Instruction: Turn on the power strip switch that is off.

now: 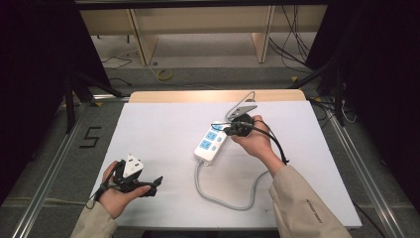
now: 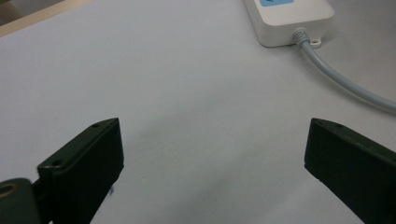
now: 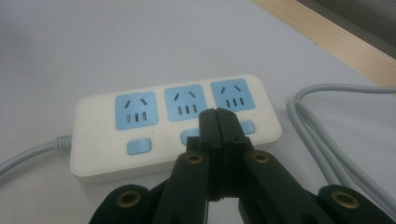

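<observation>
Right gripper view: the right tongs, pressed together and holding nothing, are hovering over the strip's buttons at frame centre. Pressing off-centre, I judge, could skid the strip across the desk. At lower left of the high view, the left tongs are idling wide, hand resting low.

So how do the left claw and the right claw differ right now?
The left claw has its jaws spread wide, nothing between them; the right claw has its jaws pressed together. The left claw hovers over bare white table, apart from the power strip; the right claw sits over the strip's blue buttons. Both have black jaws.
</observation>
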The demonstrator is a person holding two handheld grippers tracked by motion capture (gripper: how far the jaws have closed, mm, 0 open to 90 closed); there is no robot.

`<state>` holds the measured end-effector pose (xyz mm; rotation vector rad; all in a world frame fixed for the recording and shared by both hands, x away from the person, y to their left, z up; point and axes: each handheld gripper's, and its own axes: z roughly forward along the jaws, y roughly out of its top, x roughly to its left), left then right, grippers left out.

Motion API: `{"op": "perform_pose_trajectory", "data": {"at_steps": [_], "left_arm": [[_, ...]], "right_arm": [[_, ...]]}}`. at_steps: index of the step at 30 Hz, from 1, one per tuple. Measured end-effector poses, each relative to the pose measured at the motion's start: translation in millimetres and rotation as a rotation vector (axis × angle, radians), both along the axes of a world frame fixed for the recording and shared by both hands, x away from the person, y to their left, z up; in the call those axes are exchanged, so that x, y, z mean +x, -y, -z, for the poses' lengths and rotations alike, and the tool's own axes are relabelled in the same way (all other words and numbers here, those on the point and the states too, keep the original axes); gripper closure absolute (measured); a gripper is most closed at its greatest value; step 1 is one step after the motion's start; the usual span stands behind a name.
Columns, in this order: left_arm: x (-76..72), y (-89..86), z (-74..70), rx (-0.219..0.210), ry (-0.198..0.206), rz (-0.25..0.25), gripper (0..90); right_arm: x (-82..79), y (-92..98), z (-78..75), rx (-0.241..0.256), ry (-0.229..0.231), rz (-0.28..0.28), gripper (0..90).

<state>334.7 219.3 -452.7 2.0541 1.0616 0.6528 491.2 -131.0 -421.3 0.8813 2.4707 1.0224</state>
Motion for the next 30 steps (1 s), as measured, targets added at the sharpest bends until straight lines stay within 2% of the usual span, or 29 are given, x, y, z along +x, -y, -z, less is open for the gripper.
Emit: {"op": "perform_pose_trajectory", "data": {"at_steps": [30], "left_arm": [[0.4, 0.8, 0.3, 0.000, -0.004, 0.007, 4.4]], "right_arm": [[13.2, -17.2, 4.8, -0.072, -0.060, -0.029, 90.0]]}}
